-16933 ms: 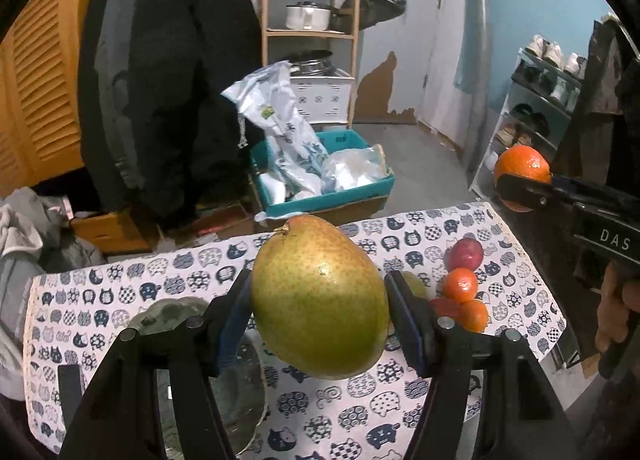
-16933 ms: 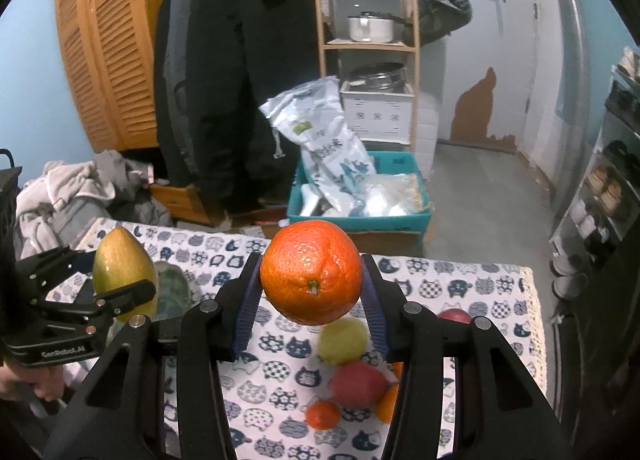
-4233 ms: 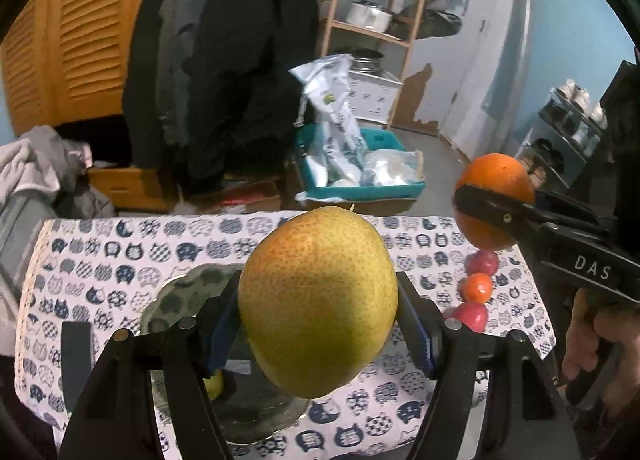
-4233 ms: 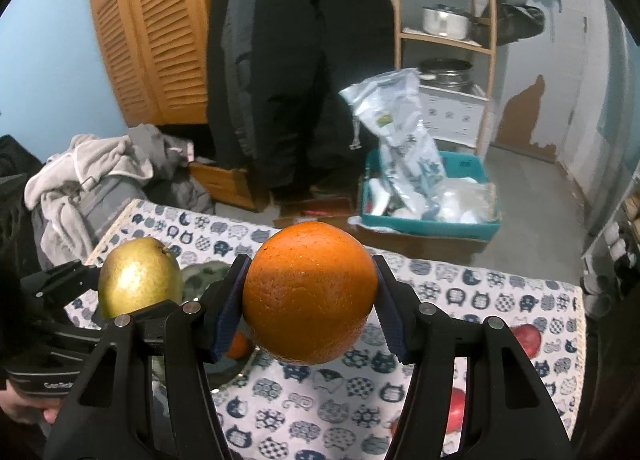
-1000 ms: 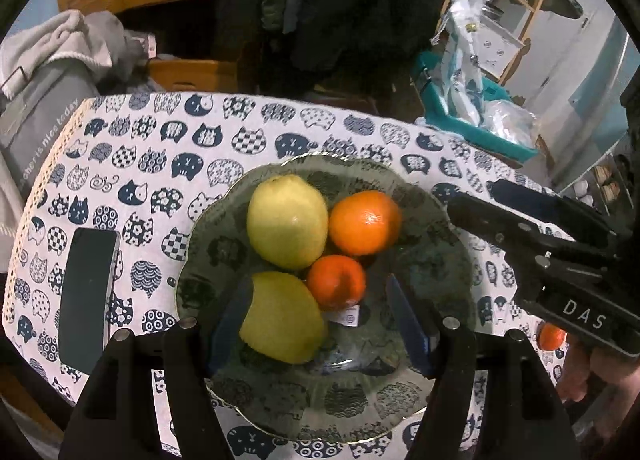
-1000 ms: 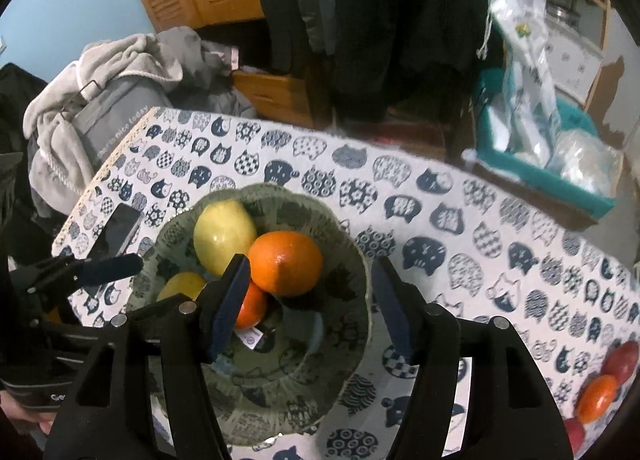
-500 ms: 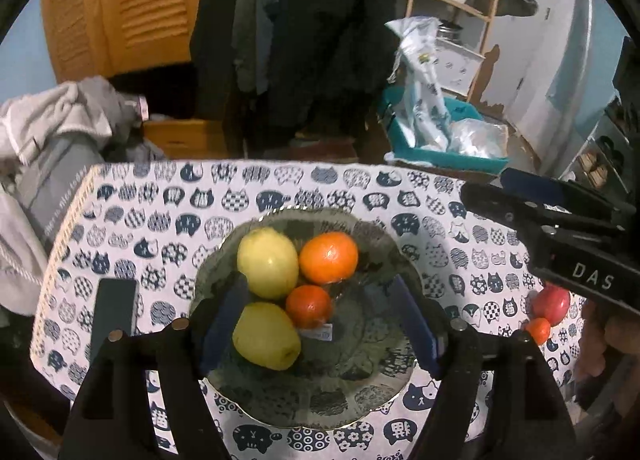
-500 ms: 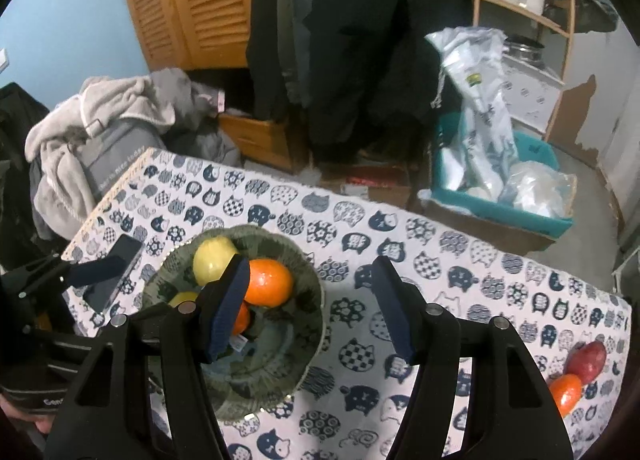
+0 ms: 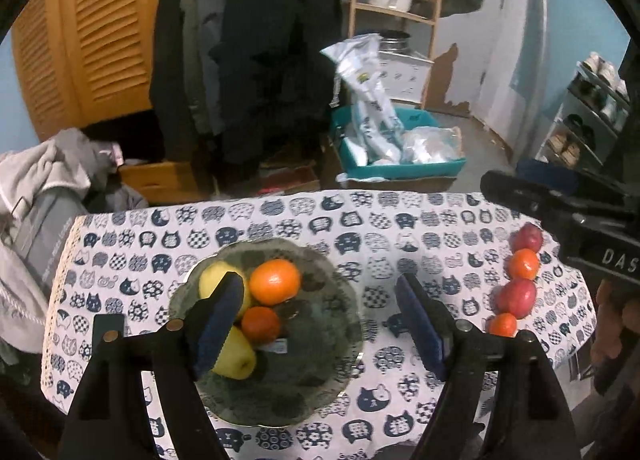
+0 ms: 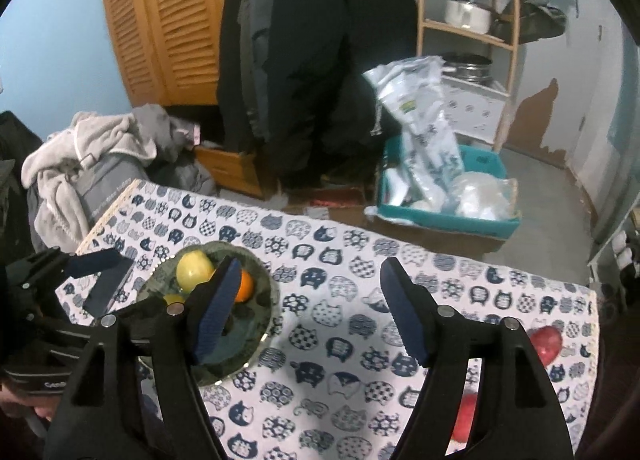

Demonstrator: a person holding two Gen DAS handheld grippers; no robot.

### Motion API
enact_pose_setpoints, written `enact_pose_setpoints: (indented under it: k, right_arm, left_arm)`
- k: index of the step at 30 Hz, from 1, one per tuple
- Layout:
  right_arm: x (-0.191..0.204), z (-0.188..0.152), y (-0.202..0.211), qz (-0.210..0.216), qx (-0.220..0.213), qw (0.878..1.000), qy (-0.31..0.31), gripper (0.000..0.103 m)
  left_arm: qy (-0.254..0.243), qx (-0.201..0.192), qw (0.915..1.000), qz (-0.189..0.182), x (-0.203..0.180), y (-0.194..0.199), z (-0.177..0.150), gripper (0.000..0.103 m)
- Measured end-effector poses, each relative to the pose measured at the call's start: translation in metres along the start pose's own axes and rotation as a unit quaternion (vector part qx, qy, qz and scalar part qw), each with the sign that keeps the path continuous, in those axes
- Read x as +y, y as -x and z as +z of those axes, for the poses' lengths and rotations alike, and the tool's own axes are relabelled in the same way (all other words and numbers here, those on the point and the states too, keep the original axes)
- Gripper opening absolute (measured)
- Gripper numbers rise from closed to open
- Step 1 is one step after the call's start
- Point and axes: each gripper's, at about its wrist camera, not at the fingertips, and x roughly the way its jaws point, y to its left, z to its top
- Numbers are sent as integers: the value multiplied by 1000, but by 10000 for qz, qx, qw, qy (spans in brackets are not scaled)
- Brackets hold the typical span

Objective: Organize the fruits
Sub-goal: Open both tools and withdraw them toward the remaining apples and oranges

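Observation:
A green glass bowl (image 9: 320, 340) on the cat-print tablecloth holds a lemon (image 9: 214, 284), an orange (image 9: 275, 282), a small mandarin (image 9: 260, 324) and a yellow-green pear (image 9: 238, 360). My left gripper (image 9: 318, 284) hangs above the bowl, its jaws opening with nothing between them. My right gripper (image 10: 311, 266) hovers above the table just right of the bowl (image 10: 248, 340), its jaws also opening and empty. The lemon (image 10: 195, 270) and orange (image 10: 246, 287) show beside its left finger. Several red fruits and mandarins (image 9: 524, 264) lie in a row at the table's right end.
A dark phone (image 9: 108, 324) lies left of the bowl. Grey clothes (image 10: 80, 155) are piled off the table's left side. Behind the table hang dark coats (image 9: 256, 59), and a teal crate (image 9: 400, 163) of bags sits on the floor. A hand (image 9: 612, 324) holds the right gripper's handle.
The pear and orange once held now lie in the bowl. Over the last second both grippers rose and drew back from the bowl, and their jaws spread wider.

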Motion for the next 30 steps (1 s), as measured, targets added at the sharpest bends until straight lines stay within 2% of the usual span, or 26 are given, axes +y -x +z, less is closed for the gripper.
enact_pose_setpoints:
  k: [10,19,30]
  right_arm:
    - [-25,-6,40,-299,-228,9993,20,77]
    - [-48,-20,63,-302,-283,9991,-94,77]
    - [-81,-35,88,-498,-356,9977,-278,78]
  left_arm:
    - [-217,-99,9994,-240,-34,14,9,80]
    - [-491,-149,9980,-376,-68,18,16,80]
    - [-680,-234,9962,-482,-98,26,22,83]
